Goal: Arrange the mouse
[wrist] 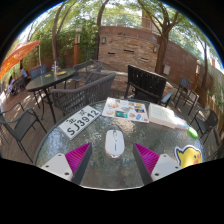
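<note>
A white computer mouse (pixel 114 142) lies on a glass-topped patio table (pixel 100 165), just ahead of my fingers and midway between them. My gripper (pixel 112 157) is open, its two magenta pads (pixel 78 157) spread wide at either side, with a clear gap from each to the mouse. The mouse rests on the table by itself.
Beyond the mouse lie a licence plate (pixel 79 121), a printed card or mat (pixel 125 110) and a pale sheet (pixel 165 115). A yellow sticker figure (pixel 188 156) is at the right. Metal patio chairs (pixel 80 92) and a black bench (pixel 148 85) stand around, with a brick wall behind.
</note>
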{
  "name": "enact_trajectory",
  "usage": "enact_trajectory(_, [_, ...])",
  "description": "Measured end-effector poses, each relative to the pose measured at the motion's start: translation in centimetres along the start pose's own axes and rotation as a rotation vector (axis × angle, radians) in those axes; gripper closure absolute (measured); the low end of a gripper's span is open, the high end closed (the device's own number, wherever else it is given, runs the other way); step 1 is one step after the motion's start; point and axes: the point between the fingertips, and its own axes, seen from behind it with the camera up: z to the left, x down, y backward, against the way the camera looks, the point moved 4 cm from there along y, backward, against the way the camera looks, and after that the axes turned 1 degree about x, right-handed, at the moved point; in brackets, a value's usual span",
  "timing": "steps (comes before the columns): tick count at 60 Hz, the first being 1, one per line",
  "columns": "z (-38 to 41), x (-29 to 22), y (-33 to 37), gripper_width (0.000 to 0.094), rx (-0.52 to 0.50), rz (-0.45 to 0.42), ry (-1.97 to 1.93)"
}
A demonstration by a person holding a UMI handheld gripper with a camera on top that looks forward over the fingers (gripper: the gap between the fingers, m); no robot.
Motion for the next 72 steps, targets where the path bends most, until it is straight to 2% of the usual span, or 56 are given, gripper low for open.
enact_trajectory(6, [0.1,0.1,-4.7,0.0110,-0.007,0.031,-0.008])
enact_trajectory(11, [-0.3,0.8,-7.2,0.0164,-0.003,0.068,-0.033])
enact_trajectory(14, [0.0,1.3,-8.0,0.0218,-0.024,0.079,-0.053])
enact_trajectory(16, [-0.1,1.2,-8.2,0.0311,-0.033,0.068,-0.076])
enact_trajectory(20, [-0.1,1.0,-8.2,0.0442,-0.044,0.068,-0.082])
enact_trajectory(34, [0.3,0.6,-7.3,0.0584,-0.057,0.065,-0.088])
enact_trajectory(40, [0.3,-2.0,-4.1,0.0583,-0.100,-0.007,-0.074])
enact_trajectory(48, [-3.1,-9.5,4.1,0.0582,-0.146,-0.198,-0.134])
enact_trajectory(54, [-9.4,-13.7,10.0,0.0585,-0.140,-0.324,-0.186])
enact_trajectory(59, [-16.8,-13.1,11.9,0.0585,-0.087,-0.370,-0.209])
enact_trajectory(63, [-22.2,-11.1,11.9,0.0585,-0.007,-0.351,-0.192])
enact_trajectory(65, [-25.1,-7.6,11.4,0.0586,0.019,-0.327,-0.193])
enact_trajectory(66, [-25.9,-8.2,10.3,0.0586,0.026,-0.293,-0.200])
enact_trajectory(72, [-31.3,1.5,6.3,0.0583,0.077,-0.111,-0.214])
